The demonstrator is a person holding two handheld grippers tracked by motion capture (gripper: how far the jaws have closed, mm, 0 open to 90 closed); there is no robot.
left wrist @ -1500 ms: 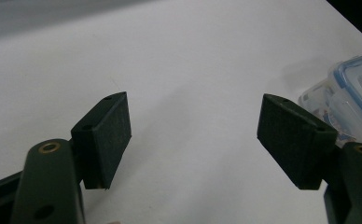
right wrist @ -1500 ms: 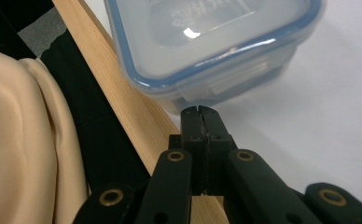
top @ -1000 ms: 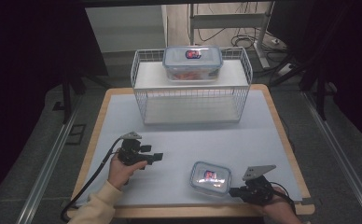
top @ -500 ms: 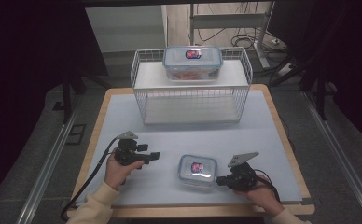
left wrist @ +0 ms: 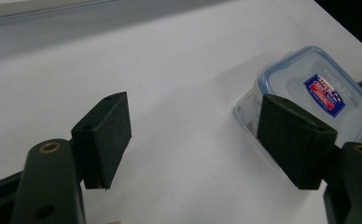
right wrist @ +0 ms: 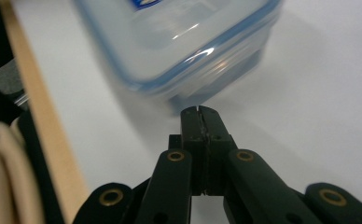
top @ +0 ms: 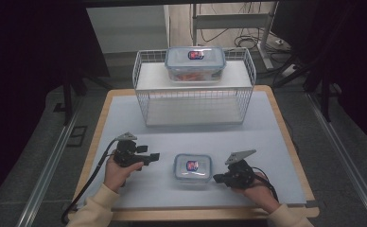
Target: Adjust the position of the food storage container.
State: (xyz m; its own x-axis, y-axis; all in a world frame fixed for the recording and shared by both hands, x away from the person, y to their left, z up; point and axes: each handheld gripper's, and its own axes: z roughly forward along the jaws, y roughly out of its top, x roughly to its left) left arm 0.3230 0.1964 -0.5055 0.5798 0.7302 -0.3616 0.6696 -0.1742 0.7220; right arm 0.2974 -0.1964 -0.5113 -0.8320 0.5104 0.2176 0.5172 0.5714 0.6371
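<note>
Down near the bottom centre of the high view, a small clear plastic container with a blue-rimmed snap lid and a red-and-blue label (top: pixel 193 168) sits flat on the pale grey table mat (top: pixel 276 142), between the two hand-held tools. The left gripper (top: pixel 154 156), held in the person's left hand (top: pixel 117 171) at the lower left of the frame, points toward the container and stops a little short of it. In the left gripper view its two black jaws stand wide apart with nothing between them; the container (left wrist: pixel 316 93) lies at the right of that frame, partly behind the right-hand jaw, with bare mat in the gap.

At the lower right of the high view, the right gripper (top: pixel 216 178) rests in the person's right hand (top: pixel 257 194), its tip right at the container's near right corner. The right gripper view shows its jaws pressed together, a thin seam between them, with their tip (right wrist: pixel 198 112) just beside the container's blurred lower corner (right wrist: pixel 188 42); whether they actually touch the plastic I cannot tell. The wooden table edge (right wrist: pixel 44 126) runs down the left of that frame.

Higher up in the high view, a white wire basket rack (top: pixel 193 101) stands at the far side of the mat, and a larger clear lidded container with orange contents (top: pixel 195 62) sits on its top shelf.
</note>
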